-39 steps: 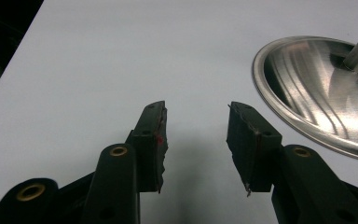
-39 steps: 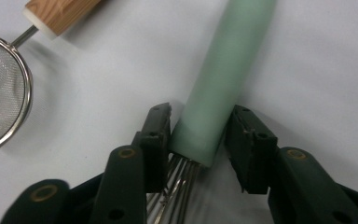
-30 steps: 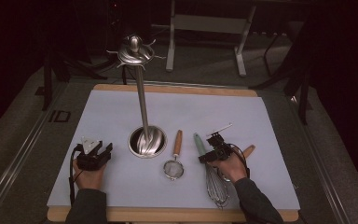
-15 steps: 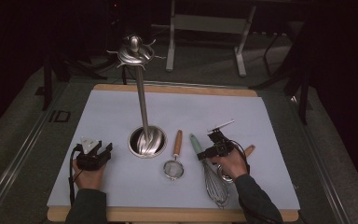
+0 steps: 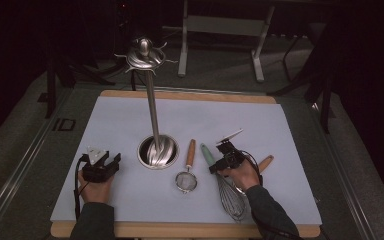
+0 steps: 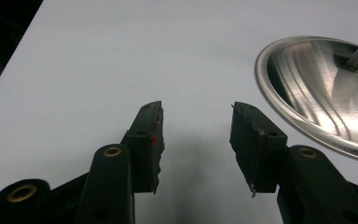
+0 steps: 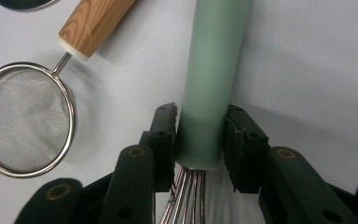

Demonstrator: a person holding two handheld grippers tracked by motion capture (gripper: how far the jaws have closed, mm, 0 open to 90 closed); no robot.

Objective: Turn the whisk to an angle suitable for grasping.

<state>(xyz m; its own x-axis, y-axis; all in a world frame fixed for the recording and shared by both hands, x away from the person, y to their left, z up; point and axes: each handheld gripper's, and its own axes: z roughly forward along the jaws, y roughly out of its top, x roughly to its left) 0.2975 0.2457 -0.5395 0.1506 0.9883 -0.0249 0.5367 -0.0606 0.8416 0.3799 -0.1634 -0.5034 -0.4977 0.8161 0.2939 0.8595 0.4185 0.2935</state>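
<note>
A whisk (image 5: 230, 196) with a pale green handle (image 7: 209, 79) lies on the mat right of centre, wires toward me. My right gripper (image 5: 216, 165) sits low over it. Its jaws have just been closing, and both pads (image 7: 165, 140) now touch the handle's lower end, just above the wires. At the left of the mat my left gripper (image 5: 114, 161) rests on the surface. Its jaws (image 6: 196, 140) have just been opening and stand wide apart with nothing between them.
A tall steel stand with a round base (image 5: 157, 150) (image 6: 321, 88) stands mid-mat, close to the right of the left gripper. A small mesh strainer (image 5: 186, 181) (image 7: 25, 126) with a wooden handle lies left of the whisk. Another wooden handle (image 5: 266, 162) pokes out behind the right hand.
The right gripper's jaws have drawn in around the whisk's green handle, with the hand shifting only slightly. The left hand has stayed where it was.
</note>
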